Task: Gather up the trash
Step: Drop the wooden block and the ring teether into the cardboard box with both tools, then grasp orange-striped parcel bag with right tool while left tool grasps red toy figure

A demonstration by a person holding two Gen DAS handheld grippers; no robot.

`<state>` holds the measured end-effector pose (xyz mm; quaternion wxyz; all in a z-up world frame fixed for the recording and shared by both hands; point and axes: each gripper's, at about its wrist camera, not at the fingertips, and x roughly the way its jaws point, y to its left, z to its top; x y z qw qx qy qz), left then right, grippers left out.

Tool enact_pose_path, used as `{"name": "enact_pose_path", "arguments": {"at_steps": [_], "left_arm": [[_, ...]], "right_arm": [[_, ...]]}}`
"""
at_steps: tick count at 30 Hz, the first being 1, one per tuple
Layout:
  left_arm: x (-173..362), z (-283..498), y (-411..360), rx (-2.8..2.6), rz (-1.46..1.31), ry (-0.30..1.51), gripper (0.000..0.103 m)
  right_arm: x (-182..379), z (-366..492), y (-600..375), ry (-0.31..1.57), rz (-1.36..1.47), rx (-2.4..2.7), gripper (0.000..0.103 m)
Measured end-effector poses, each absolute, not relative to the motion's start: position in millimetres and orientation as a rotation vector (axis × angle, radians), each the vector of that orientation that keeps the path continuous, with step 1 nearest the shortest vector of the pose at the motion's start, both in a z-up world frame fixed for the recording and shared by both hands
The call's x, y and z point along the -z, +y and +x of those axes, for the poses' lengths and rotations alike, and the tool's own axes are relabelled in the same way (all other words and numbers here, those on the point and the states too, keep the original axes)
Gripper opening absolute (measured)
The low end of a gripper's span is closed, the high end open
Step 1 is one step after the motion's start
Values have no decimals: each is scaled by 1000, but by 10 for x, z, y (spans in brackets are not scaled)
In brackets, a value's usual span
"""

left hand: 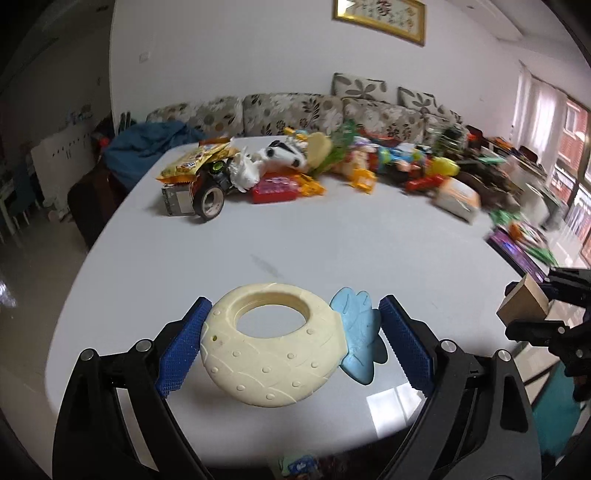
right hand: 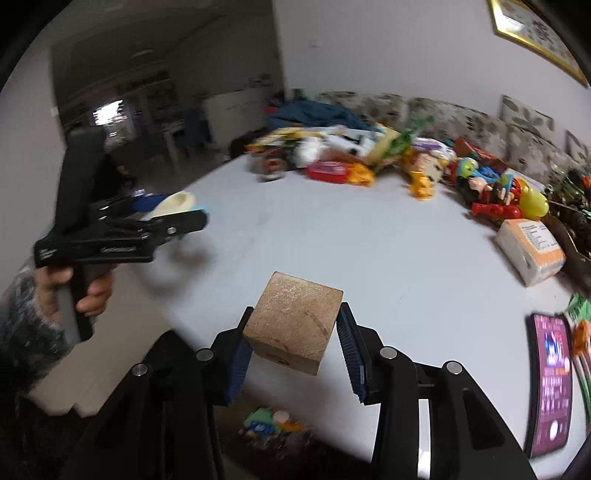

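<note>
A white, glossy tabletop (left hand: 332,258) fills a living room, with a floral-patterned sofa (left hand: 295,110) against the white wall behind it and a gold-framed picture (left hand: 380,18) above. Along the far edge, well ahead of both pairs of jaws, lies a long jumble of bright plastic toys and wrappers (left hand: 369,162); a roll of dark tape (left hand: 210,199) and a red flat box (left hand: 275,188) sit at its near left.

The left gripper (left hand: 291,343) carries one cream, ring-shaped plastic toy with raised dots and a pale blue leaf-like fin (left hand: 273,350) lifted off the tabletop; the left blue ribbed pad presses its cream side and the right pad sits against the fin, the jaws wide.

The right gripper (right hand: 295,350) has one plain wooden cube (right hand: 295,325), rough-grained, between its blue pads. A narrow gap shows at the right pad, so whether the jaws clamp it cannot be told. To the right of those jaws lie a wrapped tissue pack (right hand: 532,251) and a purple phone (right hand: 550,384).
</note>
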<state>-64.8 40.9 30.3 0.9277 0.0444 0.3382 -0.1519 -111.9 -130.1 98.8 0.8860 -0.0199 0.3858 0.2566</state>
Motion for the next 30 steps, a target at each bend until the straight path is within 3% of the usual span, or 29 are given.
{"name": "enact_pose_path", "arguments": {"at_steps": [5, 8, 10, 11, 13, 14, 15, 17, 18, 19, 21, 24, 30], "left_arm": [[-68, -1402, 324, 328, 133, 752, 89], [371, -1566, 257, 355, 150, 861, 89], [893, -1547, 155, 425, 199, 982, 91], [1201, -1508, 104, 435, 248, 1041, 91], [1781, -1421, 62, 404, 333, 1140, 86], [1967, -1388, 79, 398, 337, 1196, 76], [2081, -1358, 120, 403, 316, 1264, 53], [1909, -1368, 201, 423, 279, 1231, 51], [1783, -1376, 231, 430, 272, 1199, 58], [1564, -1381, 278, 450, 256, 1148, 74], [1157, -1378, 336, 464, 233, 1040, 84], [698, -1333, 341, 504, 219, 930, 87], [79, -1119, 287, 506, 101, 774, 90]], "right_arm": [[-658, -1599, -1240, 906, -23, -601, 44], [-108, -1639, -1179, 1029, 26, -614, 46], [451, -1557, -1093, 1124, 3, -599, 77], [723, -1510, -1057, 1166, -10, -596, 84], [1039, -1452, -1034, 1248, -2, -599, 62], [1069, -1448, -1054, 1267, 18, -597, 53], [984, -1473, -1107, 1251, 54, -606, 53], [550, -1542, -1245, 1155, 92, -648, 58], [334, -1554, -1318, 1101, 102, -648, 64], [102, -1551, -1407, 1035, 113, -643, 66], [-415, -1439, -1659, 888, 126, -592, 71], [-958, -1078, -2058, 731, 87, -399, 87], [-1071, 227, -3091, 760, 269, -62, 90]]}}
